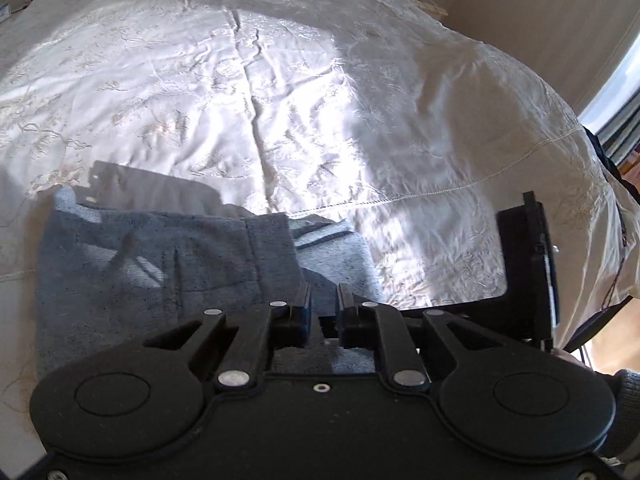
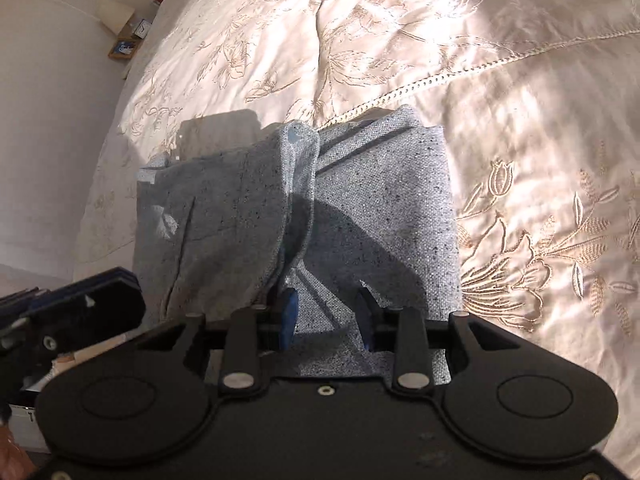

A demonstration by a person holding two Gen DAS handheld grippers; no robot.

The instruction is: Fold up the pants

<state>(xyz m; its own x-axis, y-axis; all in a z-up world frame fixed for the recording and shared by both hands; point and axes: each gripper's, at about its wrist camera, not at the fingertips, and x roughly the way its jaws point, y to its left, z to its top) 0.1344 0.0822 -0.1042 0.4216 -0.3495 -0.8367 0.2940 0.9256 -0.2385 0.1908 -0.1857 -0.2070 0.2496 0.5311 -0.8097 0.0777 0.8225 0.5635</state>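
Grey-blue speckled pants [image 1: 160, 272] lie folded flat on a cream embroidered bedspread [image 1: 280, 100], near its front edge. My left gripper [image 1: 324, 300] hovers over their right part, its jaws a narrow gap apart with only flat cloth showing below. In the right wrist view the pants [image 2: 380, 208] show one layer lapped over another down the middle. Above the near end of that overlap my right gripper [image 2: 328, 300] stands open, its blue pads [image 2: 290, 308] bare. No cloth is lifted by either gripper.
The bedspread [image 2: 520, 80] stretches far beyond the pants, lit by sun patches. A bedside table with a lamp and a clock [image 2: 128, 40] stands by the wall. The right tool's black housing [image 1: 528, 264] is close on the left gripper's right. A grey sleeve [image 1: 624, 400] shows low right.
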